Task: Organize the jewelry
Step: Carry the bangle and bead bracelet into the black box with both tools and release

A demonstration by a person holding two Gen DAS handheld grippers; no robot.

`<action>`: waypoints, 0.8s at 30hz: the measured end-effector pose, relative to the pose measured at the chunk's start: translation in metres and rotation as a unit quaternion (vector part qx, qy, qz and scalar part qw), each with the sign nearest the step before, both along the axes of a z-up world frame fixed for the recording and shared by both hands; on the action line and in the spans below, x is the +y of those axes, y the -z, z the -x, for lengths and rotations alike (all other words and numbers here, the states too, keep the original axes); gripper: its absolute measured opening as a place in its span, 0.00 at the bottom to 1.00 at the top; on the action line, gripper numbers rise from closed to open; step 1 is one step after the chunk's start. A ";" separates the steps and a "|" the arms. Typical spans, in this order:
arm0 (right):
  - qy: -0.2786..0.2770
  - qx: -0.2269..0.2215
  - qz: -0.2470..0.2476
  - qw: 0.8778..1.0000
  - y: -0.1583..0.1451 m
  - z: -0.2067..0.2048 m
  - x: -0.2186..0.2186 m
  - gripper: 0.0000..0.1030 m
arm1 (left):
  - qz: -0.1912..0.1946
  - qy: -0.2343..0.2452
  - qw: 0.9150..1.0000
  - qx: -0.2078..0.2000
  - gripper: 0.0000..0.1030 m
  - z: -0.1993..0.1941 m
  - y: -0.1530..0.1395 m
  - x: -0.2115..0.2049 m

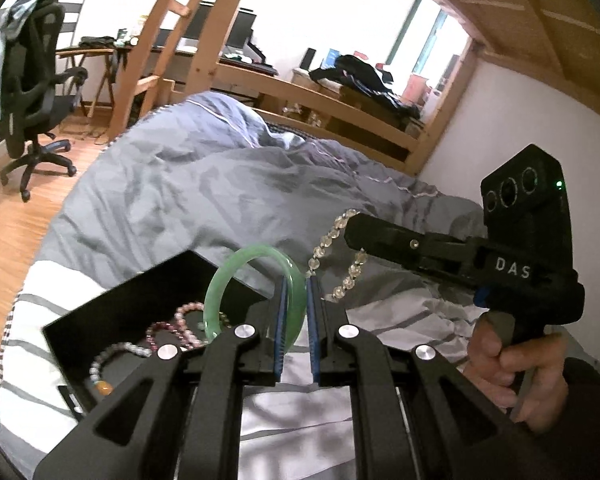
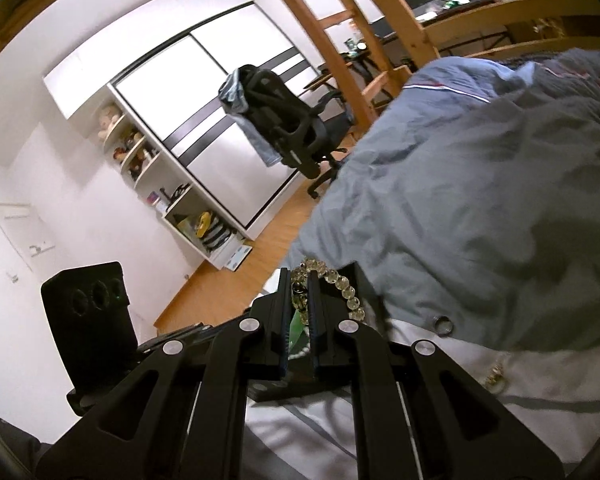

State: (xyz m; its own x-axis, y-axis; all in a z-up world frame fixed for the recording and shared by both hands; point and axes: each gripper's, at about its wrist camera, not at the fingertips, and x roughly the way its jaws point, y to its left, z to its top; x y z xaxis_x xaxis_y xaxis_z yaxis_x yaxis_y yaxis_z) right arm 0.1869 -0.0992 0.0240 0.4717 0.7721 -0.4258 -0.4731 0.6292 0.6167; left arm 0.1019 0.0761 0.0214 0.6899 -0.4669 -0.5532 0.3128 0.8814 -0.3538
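Note:
My left gripper point(image 1: 298, 284) is shut on a green jade bangle point(image 1: 252, 264), held upright above the bed. Just below and left of it lies an open black jewelry box point(image 1: 80, 336) holding pink and purple bead bracelets point(image 1: 176, 324) and a pale bead bracelet point(image 1: 112, 354). To the right, a hand holds my right gripper point(image 1: 350, 226), shut on a clear crystal bead bracelet point(image 1: 324, 246) that dangles from its tip. In the right wrist view the same bracelet point(image 2: 342, 286) is pinched between the right gripper point(image 2: 300, 276) fingers, its beads draped over the right finger.
A grey duvet point(image 1: 180, 184) and a white striped sheet point(image 1: 296, 412) cover the bed. A small ring point(image 2: 442, 325) and a gold trinket point(image 2: 496, 378) lie on the sheet. A black office chair point(image 1: 32, 92) stands on the wooden floor, beyond a wooden bed frame point(image 1: 340, 108).

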 end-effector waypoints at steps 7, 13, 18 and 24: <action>-0.031 -0.003 0.012 0.999 -0.006 -0.002 0.039 0.08 | -0.011 -0.043 0.999 0.013 0.09 0.001 0.007 0.026; -0.050 0.014 0.037 0.998 0.011 -0.007 0.061 0.08 | -0.026 -0.082 0.996 0.026 0.09 0.003 0.014 0.043; -0.053 0.040 0.042 0.997 0.027 -0.010 0.061 0.10 | -0.022 -0.093 0.995 0.039 0.09 0.000 0.020 0.047; -0.060 0.046 0.044 0.996 0.029 -0.007 0.056 0.29 | -0.017 -0.090 0.995 0.038 0.10 0.001 0.020 0.044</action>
